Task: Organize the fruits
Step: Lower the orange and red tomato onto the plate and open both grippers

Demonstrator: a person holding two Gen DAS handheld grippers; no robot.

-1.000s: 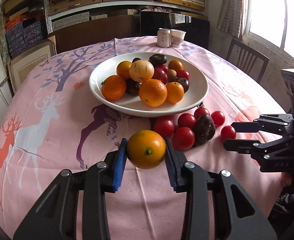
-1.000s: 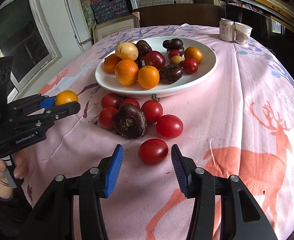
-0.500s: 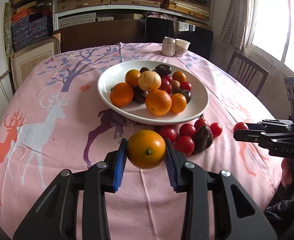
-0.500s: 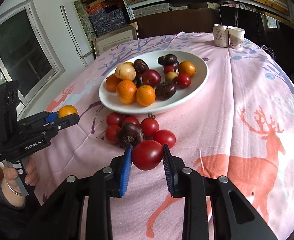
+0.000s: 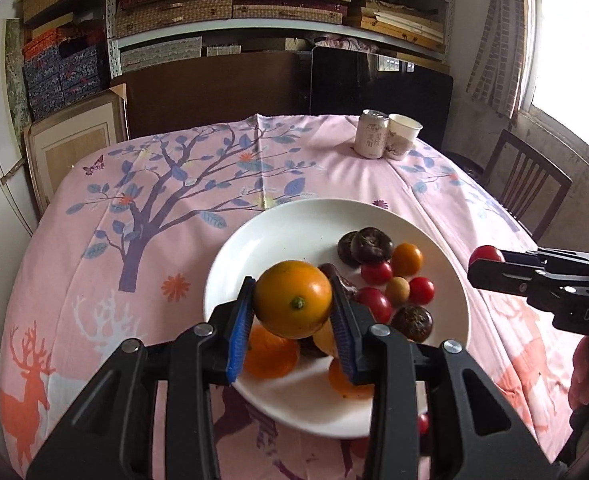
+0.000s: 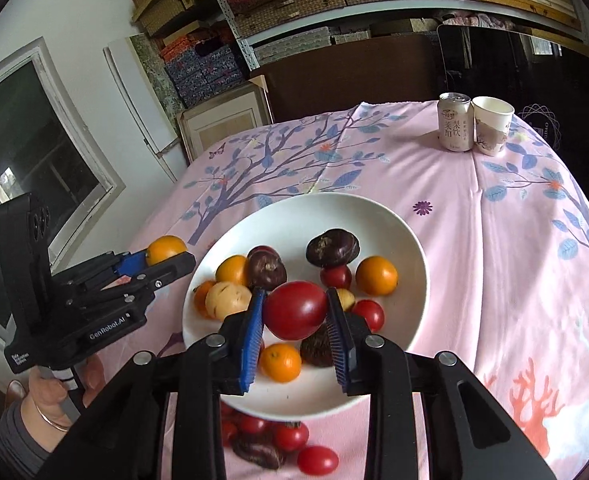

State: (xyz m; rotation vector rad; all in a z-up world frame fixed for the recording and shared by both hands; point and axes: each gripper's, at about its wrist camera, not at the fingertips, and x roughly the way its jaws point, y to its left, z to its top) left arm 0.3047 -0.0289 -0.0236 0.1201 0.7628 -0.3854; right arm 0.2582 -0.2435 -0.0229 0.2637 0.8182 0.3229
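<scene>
Presently catalogued, two held items and one receiving dish.

Item one: left gripper (image 5: pixel 292 322), jaws pinching an orange (image 5: pixel 293 299) between blue pads, held above the near-left part of the white plate (image 5: pixel 254 248), clear of the fruit below.

Item two: right gripper (image 6: pixel 296 330), jaws pinching a large red tomato (image 6: pixel 295 309), held above the middle of the same plate.

Item three: the plate stood on the pink tabletop (image 6: pixel 494 240) and already carried oranges, small red tomatoes, dark purple fruits (image 6: pixel 333 247) and one pale yellow fruit (image 6: pixel 227 299). Its far half was bare.

Item four: loose fruit lay on the cloth at the plate's near edge, several small tomatoes (image 6: pixel 317 460) and a dark fruit, blurred; not yet gathered.

Item five: a drinks can (image 6: pixel 455 121) and a paper cup (image 6: pixel 492 124) stood touching at the far side, well apart from the work.

Risks, as judged:
- Both grippers hung over one plate; the fingers could knock together if lowered at once.
- Round fruit released from a height onto the heaped near side would likely roll, jostle its neighbours, or run off the shallow rim onto the cloth.
- The tomato looked soft; too tight a squeeze could split its skin.
- The bare far half appeared the safer landing.
</scene>
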